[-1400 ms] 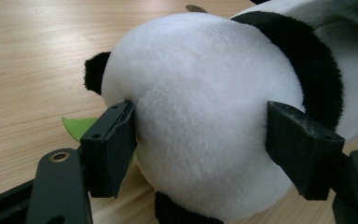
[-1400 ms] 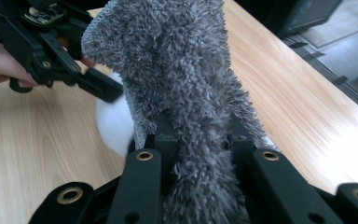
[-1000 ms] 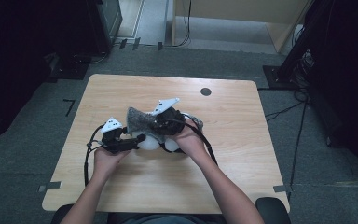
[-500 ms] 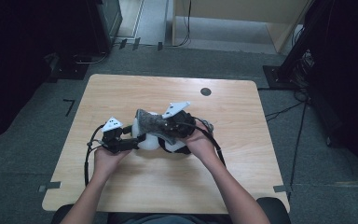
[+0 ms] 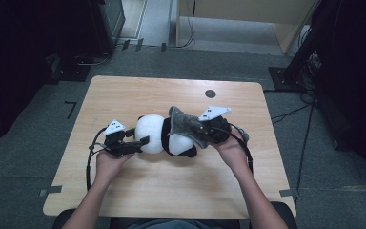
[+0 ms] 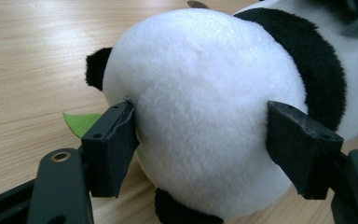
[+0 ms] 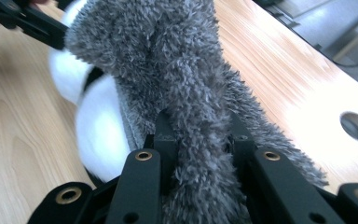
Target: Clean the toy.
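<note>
One black-and-white plush panda (image 5: 164, 137) lies on its side near the middle of the light wooden desk (image 5: 138, 195), its round white head toward the desk's left edge and its body toward the right edge. One shaggy grey piece of cloth (image 5: 187, 126) drapes over the panda's body, rising in a fold above it. There are two black hand-held grippers, one in each of the person's hands. The left gripper (image 5: 140, 143) sits at the panda's head, on the side nearer the left edge; in the left gripper view its jaws stand on either side of the white head (image 6: 200, 116), pads pressed into the plush, so it is clamped on the panda. The right gripper (image 5: 205, 133) is at the panda's other end, nearer the right edge; in the right gripper view its jaws are drawn together on a bunched ridge of the grey cloth (image 7: 191, 93). One small green leaf-shaped tab (image 6: 80, 123) pokes out beside the head. One dark round hole (image 5: 210, 93) marks the desk near its far edge.
</note>
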